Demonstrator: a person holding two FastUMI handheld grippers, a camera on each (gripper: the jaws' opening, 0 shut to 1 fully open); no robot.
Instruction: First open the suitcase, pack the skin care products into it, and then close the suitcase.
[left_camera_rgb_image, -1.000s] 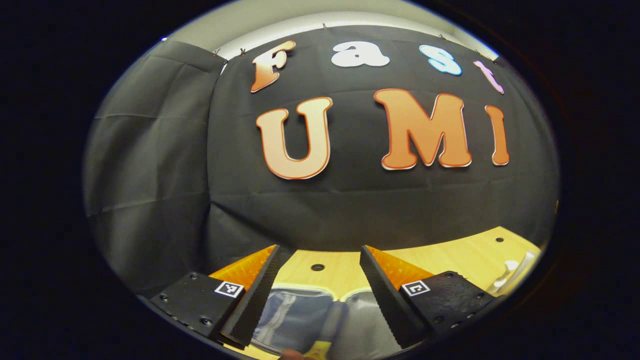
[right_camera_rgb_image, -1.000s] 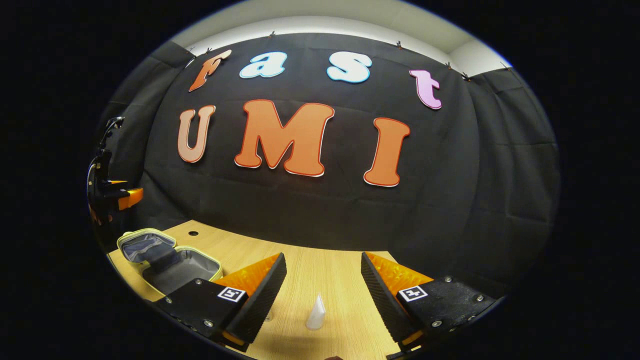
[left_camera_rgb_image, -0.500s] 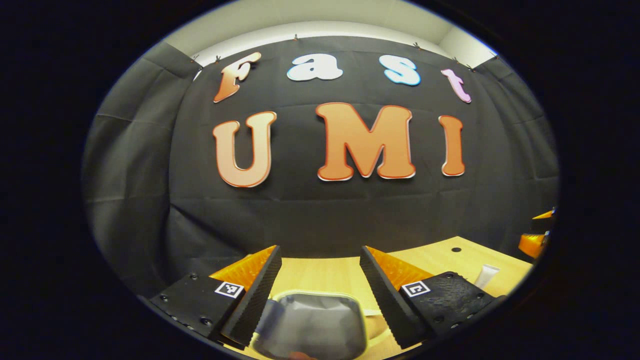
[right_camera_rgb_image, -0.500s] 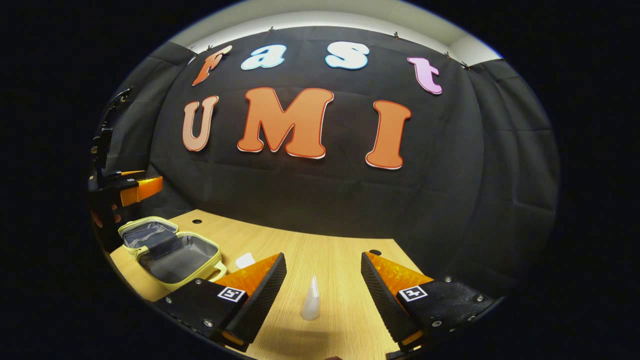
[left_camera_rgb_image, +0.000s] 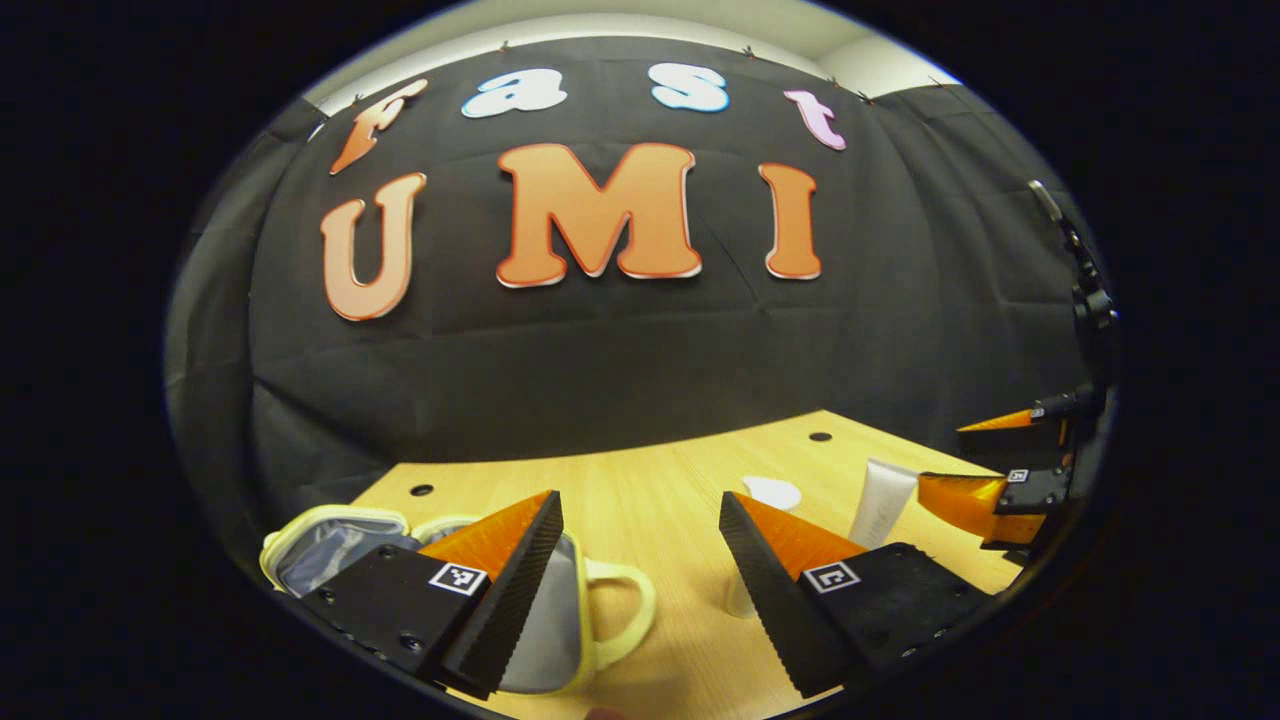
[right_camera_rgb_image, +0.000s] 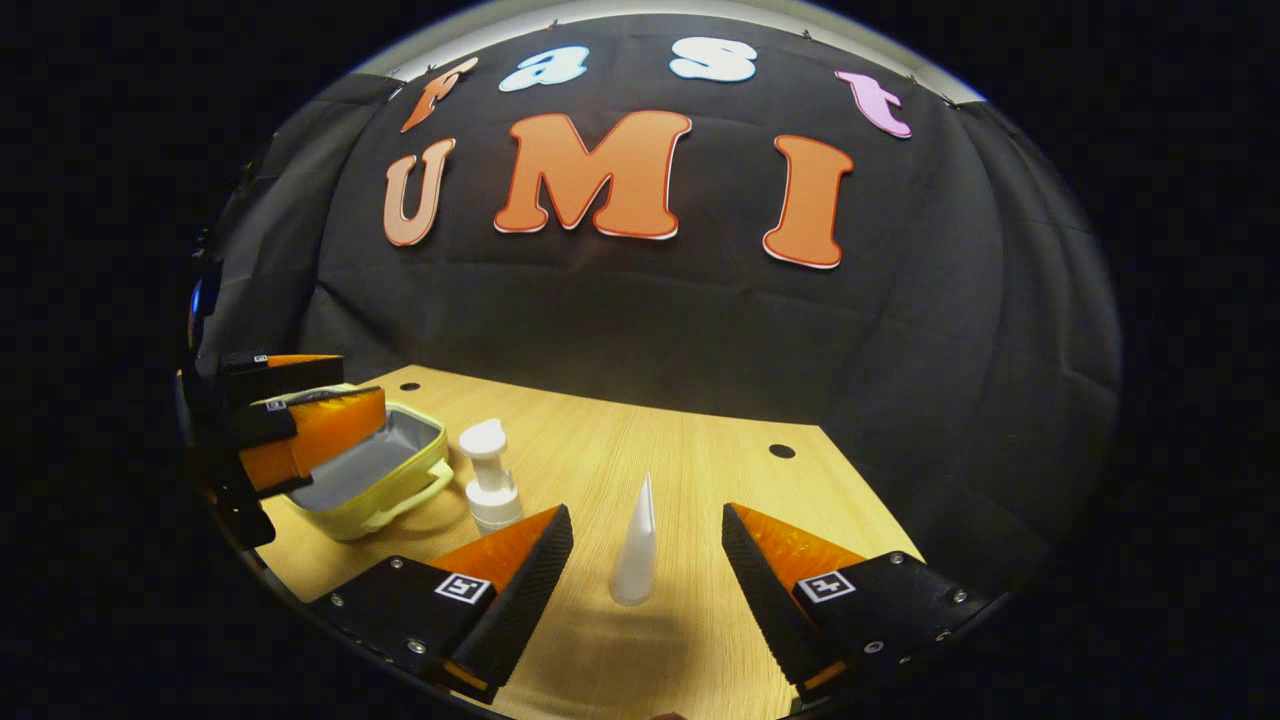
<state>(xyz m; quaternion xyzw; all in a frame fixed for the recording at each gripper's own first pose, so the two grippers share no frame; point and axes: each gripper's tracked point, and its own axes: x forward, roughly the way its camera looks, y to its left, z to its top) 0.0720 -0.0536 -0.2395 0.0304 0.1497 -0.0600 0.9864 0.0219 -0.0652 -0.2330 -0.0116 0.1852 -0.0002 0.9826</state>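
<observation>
The right tool (right_camera_rgb_image: 635, 560) hangs with its fingers spread wide, nothing between them; just past it a white tube (right_camera_rgb_image: 636, 545) stands upright on the counter (right_camera_rgb_image: 700, 470). The left tool (left_camera_rgb_image: 640, 540) is likewise spread and empty, above the open suitcase (right_camera_rgb_image: 385, 470) near the counter's left edge. A pump bottle (right_camera_rgb_image: 490, 488) stands beside the suitcase's handle.

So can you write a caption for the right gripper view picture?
Open right gripper lines up on the standing white tube, the open suitcase waiting nearby.
</observation>
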